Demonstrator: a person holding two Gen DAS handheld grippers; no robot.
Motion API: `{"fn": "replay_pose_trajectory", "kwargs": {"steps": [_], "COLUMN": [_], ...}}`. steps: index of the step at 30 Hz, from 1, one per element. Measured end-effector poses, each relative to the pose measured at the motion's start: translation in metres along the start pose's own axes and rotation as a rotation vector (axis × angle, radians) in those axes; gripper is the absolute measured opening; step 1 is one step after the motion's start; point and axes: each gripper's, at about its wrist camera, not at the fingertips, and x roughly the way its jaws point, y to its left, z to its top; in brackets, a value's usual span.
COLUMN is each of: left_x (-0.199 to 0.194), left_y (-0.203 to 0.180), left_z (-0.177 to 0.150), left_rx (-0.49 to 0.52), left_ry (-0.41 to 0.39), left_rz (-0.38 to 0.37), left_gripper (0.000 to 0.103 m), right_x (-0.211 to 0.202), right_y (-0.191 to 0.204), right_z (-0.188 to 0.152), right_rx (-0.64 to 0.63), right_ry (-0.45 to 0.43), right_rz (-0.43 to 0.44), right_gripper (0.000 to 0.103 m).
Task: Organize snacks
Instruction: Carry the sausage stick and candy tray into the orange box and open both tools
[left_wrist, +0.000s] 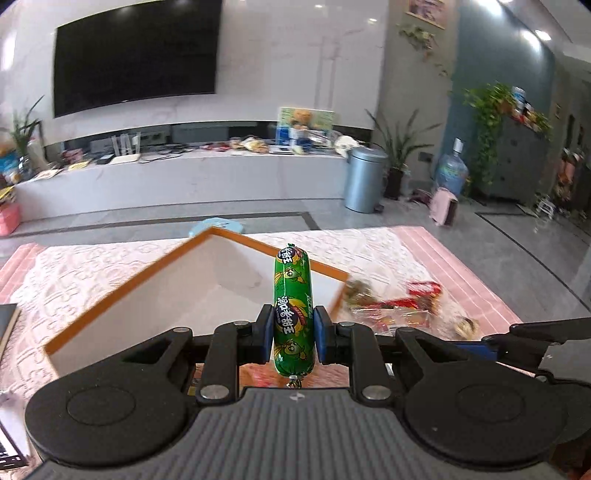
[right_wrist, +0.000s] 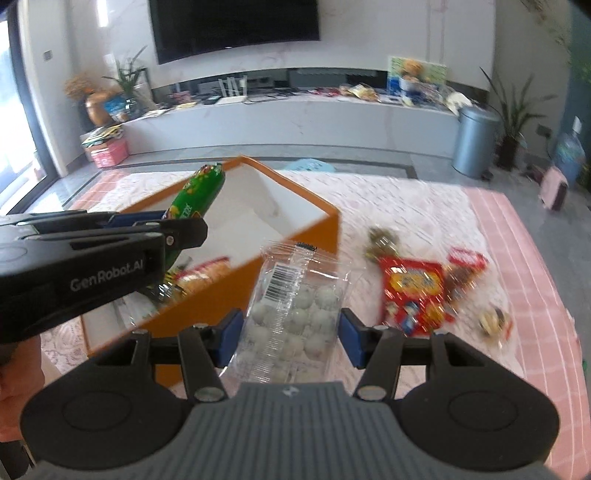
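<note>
Our left gripper (left_wrist: 294, 334) is clamped on a green plastic-wrapped sausage stick (left_wrist: 293, 310), standing upright between the blue pads (left_wrist: 266, 339). Just beyond it sits the white open box with orange rim (left_wrist: 122, 280). Our right gripper (right_wrist: 290, 332) pinches a clear plastic packet of pale round balls (right_wrist: 295, 314) by its sides. Right of these tongs, red snack packets (right_wrist: 413, 295) lie scattered on the pink patterned cloth (right_wrist: 406, 206).

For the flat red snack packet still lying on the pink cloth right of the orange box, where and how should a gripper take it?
The red packet lies flat on the cloth, so probably pinch a crimped edge rather than its face. Its near bottom edge looks freest; the small wrapped snacks crowd its far end. Come down from above on the near side, jaws across that edge.
</note>
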Motion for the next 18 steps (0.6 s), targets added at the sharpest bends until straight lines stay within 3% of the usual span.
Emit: {"fn": "replay_pose_trajectory", "kwargs": {"steps": [6, 18], "left_x": [0.009, 0.064], "left_y": [0.036, 0.08], "left_z": [0.008, 0.011], "left_rx": [-0.023, -0.032], "left_ry": [0.008, 0.162], "left_rz": [0.041, 0.067], "left_gripper": [0.024, 0.024], "right_x": [0.015, 0.087], "right_y": [0.021, 0.046], "right_z": [0.029, 0.071], "right_rx": [-0.029, -0.089], "right_ry": [-0.002, 0.058], "right_rz": [0.055, 0.046], "right_gripper": [0.054, 0.055]}}
